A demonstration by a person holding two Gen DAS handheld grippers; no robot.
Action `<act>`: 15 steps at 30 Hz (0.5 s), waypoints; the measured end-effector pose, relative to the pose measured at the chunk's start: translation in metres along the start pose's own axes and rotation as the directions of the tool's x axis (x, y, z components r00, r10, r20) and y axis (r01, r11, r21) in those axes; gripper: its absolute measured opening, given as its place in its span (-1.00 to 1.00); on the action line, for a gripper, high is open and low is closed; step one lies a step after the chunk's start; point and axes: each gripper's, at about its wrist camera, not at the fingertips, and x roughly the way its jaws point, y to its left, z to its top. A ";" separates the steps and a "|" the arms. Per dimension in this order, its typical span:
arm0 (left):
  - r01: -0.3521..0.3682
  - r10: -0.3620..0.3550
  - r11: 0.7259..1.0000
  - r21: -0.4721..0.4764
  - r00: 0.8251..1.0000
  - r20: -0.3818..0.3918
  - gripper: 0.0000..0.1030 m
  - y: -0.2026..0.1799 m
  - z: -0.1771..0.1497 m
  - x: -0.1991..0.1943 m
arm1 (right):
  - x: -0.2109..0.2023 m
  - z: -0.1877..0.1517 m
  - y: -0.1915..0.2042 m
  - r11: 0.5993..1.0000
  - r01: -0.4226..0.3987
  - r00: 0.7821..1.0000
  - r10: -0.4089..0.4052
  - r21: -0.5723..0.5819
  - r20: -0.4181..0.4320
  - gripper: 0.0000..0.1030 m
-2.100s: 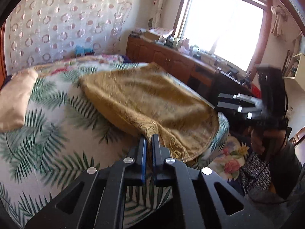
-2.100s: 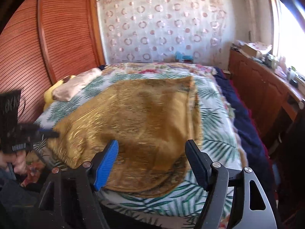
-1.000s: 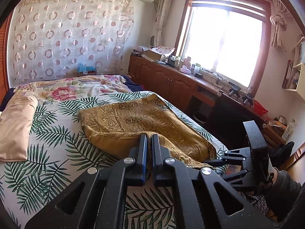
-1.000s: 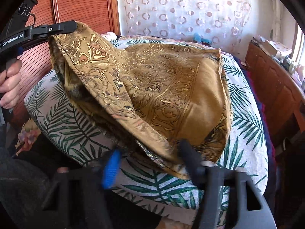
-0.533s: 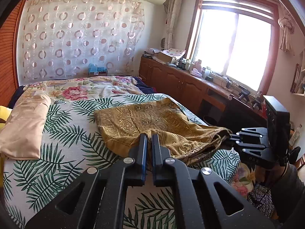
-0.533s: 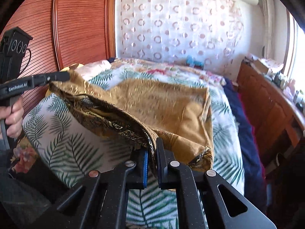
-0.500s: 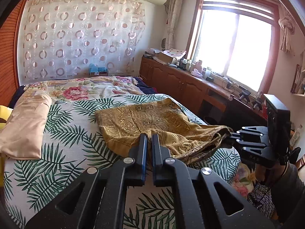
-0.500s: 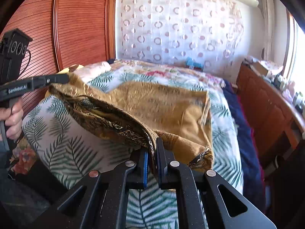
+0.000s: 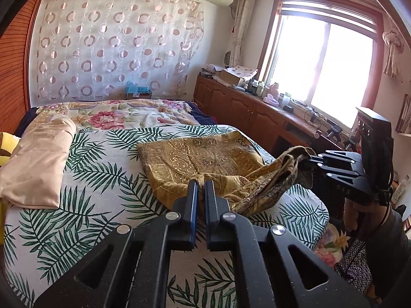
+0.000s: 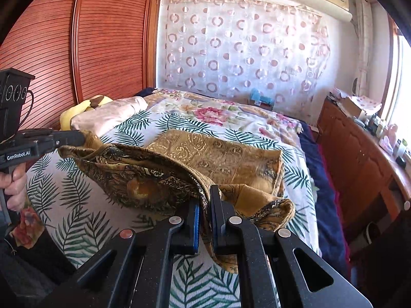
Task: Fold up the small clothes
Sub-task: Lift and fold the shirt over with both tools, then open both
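My left gripper (image 9: 199, 183) is pinched tight on one near corner of the golden-brown patterned cloth garment (image 9: 205, 161), and my right gripper (image 10: 204, 197) is clamped on the other near corner, its hem running between the pads. The edge between them hangs lifted in a sagging fold. The far half lies flat on the white palm-leaf-print bedspread (image 9: 97, 177).

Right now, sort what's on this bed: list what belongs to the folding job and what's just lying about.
In the job:
- gold patterned cloth garment
- left tool, shut on it
- right tool, shut on it

Lying about:
- folded peach cloth
- yellow plush toy
- blue box by the curtain
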 end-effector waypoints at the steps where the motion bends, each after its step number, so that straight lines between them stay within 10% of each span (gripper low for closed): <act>1: -0.001 0.001 1.000 0.001 1.000 0.000 -0.90 0.002 0.002 0.003 | 0.002 0.003 -0.002 1.000 0.001 1.000 -0.001 -0.008 -0.002 -0.87; 11: -0.019 0.019 1.000 -0.025 1.000 -0.003 -0.86 0.026 0.039 0.038 | 0.060 0.043 -0.012 0.995 0.039 0.999 -0.039 -0.093 -0.003 -0.87; 15: -0.059 0.060 0.998 -0.030 0.998 0.031 -0.18 0.041 0.058 0.047 | 0.093 0.053 -0.024 0.995 0.028 0.999 -0.030 -0.096 -0.021 -0.87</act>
